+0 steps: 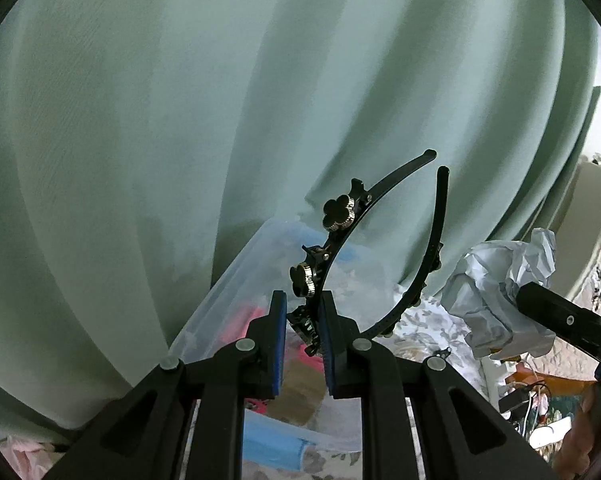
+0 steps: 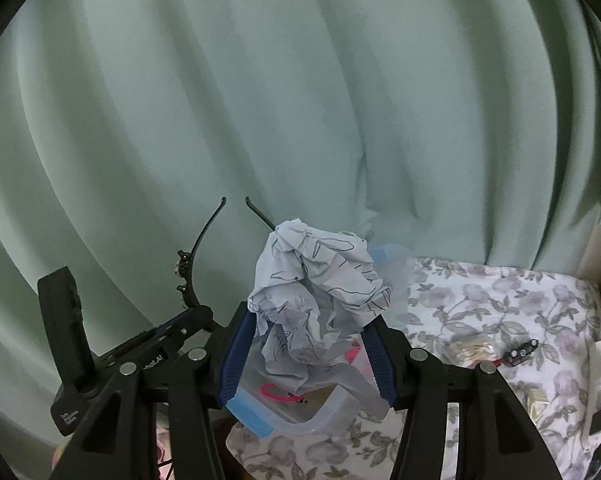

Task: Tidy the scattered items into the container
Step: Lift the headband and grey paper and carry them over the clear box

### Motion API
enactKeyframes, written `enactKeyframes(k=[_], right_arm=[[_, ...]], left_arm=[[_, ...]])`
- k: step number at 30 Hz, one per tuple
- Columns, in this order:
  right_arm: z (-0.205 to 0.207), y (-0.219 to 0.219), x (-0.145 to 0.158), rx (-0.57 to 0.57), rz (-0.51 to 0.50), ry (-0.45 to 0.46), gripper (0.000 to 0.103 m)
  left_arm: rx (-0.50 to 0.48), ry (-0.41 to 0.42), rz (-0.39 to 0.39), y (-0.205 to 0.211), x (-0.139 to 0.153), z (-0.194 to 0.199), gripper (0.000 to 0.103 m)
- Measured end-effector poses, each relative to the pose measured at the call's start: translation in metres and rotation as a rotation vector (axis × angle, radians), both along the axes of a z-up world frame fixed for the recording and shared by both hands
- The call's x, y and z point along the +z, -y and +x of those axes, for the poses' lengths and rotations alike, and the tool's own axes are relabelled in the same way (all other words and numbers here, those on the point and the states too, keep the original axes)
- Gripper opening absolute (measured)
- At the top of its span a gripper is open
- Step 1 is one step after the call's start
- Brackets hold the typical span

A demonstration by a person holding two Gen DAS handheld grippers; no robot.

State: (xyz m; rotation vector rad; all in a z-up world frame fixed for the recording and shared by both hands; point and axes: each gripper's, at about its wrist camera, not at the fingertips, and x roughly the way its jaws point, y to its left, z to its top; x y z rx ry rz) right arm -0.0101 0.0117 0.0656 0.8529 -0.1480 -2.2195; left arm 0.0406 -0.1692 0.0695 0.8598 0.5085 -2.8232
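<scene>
In the left wrist view, the left gripper [image 1: 303,322] has its jaws narrowed to a tight clamp on a black headband [image 1: 342,256], gripping it low on its curve by one of the flower-shaped clips. The headband stands upright, its arch rising away from the jaws and its 2 open tips pointing up toward the pale green curtain [image 1: 180,120]. Directly behind and below it lies a clear plastic container [image 1: 236,280] with blue latches, pink items showing inside. To the right, a crumpled paper ball [image 1: 496,280] is carried by the other gripper. In the right wrist view, the right gripper [image 2: 308,332] holds its jaws half-wide, pressed on either side of the crumpled paper ball [image 2: 320,280], which hangs above the clear plastic container [image 2: 332,412] on the floral bedsheet [image 2: 480,312]. At left, the headband [image 2: 196,256] again points its tips upward, with the left gripper [image 2: 188,320] below it.
</scene>
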Motion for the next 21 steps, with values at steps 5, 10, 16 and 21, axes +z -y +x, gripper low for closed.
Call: enactKeyframes(k=[5, 10, 16, 21], right_arm=[[-0.008, 0.015, -0.014, 0.028, 0.03, 0.023, 0.057], [-0.011, 0.028, -0.018, 0.049, 0.052, 0.05, 0.057], [-0.016, 0.045, -0.031, 0.077, 0.095, 0.084, 0.057], [-0.021, 0.057, -0.043, 0.089, 0.125, 0.099, 0.057]], left_arm=[[0.022, 0.024, 0.013, 0.013, -0.008, 0.003, 0.016], [0.037, 0.047, 0.024, 0.023, -0.015, 0.004, 0.016], [0.052, 0.074, 0.033, 0.034, -0.023, 0.007, 0.016], [0.062, 0.101, 0.038, 0.041, -0.029, 0.009, 0.016]])
